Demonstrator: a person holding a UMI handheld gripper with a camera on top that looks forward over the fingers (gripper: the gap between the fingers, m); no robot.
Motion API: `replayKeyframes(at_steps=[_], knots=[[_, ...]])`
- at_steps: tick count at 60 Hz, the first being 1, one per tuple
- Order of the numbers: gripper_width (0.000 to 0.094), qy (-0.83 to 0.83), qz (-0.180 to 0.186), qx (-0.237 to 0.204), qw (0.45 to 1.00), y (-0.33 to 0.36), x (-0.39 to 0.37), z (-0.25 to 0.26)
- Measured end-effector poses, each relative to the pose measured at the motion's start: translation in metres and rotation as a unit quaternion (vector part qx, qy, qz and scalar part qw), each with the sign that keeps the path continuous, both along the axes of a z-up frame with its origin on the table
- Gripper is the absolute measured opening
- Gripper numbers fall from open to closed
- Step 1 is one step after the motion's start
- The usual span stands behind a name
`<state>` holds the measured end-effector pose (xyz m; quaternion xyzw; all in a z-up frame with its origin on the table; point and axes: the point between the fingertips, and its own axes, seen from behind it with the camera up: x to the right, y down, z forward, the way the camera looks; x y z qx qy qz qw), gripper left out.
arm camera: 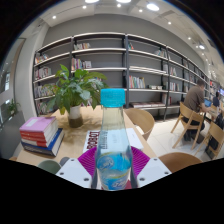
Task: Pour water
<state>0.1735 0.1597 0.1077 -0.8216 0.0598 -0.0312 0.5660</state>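
I have my gripper (113, 160) clamped on the clear plastic water bottle with a blue cap (113, 135), one pink pad (88, 158) on each side. It stands straight up between the fingers, over the wooden table (70, 135). I think it feels heavy with water and a bit slippery. The thin sides may squash, so holding the middle is best.

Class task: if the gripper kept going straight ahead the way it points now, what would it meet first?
Nothing new at once: the gripper is already shut on the bottle. Pushed onward, the bottle would probably sweep over the table toward the chair behind it, though depth is hard to judge.
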Motion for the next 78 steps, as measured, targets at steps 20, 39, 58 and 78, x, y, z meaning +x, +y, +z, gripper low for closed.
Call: replayKeyframes(at_steps=[20, 39, 58, 78], knots=[[0.0544, -0.011, -0.004, 0.021, 1.0, -0.007, 0.003, -0.018], [0.0797, -0.021, 0.018, -0.085, 0.996, -0.075, -0.012, -0.066], [0.0795, -0.028, 0.06, -0.186, 0.98, -0.232, -0.095, -0.085], [0.0802, -0.005, 0.097, -0.112, 0.989, -0.293, -0.212, 0.037]])
